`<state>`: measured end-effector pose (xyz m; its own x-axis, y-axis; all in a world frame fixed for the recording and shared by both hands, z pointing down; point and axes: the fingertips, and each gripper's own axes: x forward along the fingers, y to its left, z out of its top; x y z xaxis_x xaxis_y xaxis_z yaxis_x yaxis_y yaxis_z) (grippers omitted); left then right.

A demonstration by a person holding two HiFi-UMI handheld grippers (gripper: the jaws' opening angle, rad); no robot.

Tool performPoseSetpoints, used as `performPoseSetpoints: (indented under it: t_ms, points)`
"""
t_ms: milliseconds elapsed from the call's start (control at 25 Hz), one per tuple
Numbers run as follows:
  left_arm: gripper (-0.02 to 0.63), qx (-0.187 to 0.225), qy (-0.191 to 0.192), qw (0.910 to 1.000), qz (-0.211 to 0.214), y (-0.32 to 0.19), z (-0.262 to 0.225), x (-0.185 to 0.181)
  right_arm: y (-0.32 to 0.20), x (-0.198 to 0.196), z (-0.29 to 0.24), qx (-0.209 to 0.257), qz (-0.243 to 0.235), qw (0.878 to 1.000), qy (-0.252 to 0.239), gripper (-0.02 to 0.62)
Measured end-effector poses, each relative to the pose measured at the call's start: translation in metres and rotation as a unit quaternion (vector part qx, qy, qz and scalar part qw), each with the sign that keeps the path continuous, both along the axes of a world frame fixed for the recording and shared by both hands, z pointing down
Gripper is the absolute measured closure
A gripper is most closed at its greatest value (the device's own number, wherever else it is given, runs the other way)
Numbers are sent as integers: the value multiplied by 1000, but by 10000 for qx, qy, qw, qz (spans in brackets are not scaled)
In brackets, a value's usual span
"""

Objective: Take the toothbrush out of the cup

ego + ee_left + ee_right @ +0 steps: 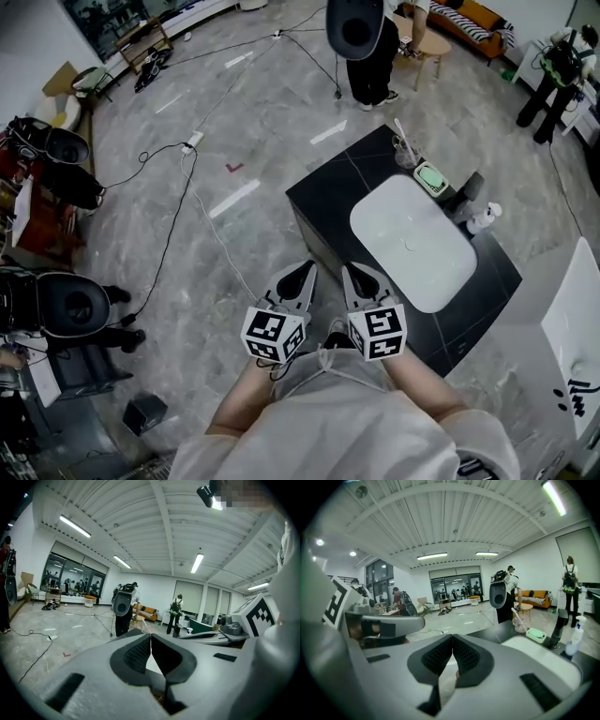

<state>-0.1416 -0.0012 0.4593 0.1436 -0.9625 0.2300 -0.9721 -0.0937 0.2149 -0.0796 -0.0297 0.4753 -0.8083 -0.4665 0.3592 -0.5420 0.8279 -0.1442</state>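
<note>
Both grippers empty. Left gripper (302,277) (151,636): jaws pressed together, nothing between them. Right gripper (355,274) (453,639): same, pads meeting tip to tip, nothing pinched.

I hold the two just beside each other, level, over the near edge of the black counter (323,202), tips pointing across it toward the far side.

Cup (405,155) (519,625) stands upright at the counter's far-left corner, well apart from both grippers. It's clear. Toothbrush (399,131) (515,615) is in the cup, leaning, its top end sticking out above the rim.

White sink (412,246) takes the middle of the counter, between my grippers and the cup.

Along the far edge, going right from the cup:
- green soap dish (431,178) (536,633), just beside the cup
- black tap (467,190) (558,626)
- white spray bottle (483,218) (574,641), just past the tap

A person (370,56) stands on the floor beyond the far-left corner. Cables (192,202) run across the floor left of the counter.
</note>
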Motion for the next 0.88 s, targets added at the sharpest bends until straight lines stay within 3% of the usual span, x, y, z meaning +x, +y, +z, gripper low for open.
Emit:
performPoseSetpoints:
  t_ms: [520,880]
  points:
    - [587,-252,-21,9959,864,-122,15,20,-113,42,12,-218,1132,9933,-93,569]
    - [587,-253,-35,9816,1893,-226,20,41,-183,78,19,-328,2386,9705,-72,569]
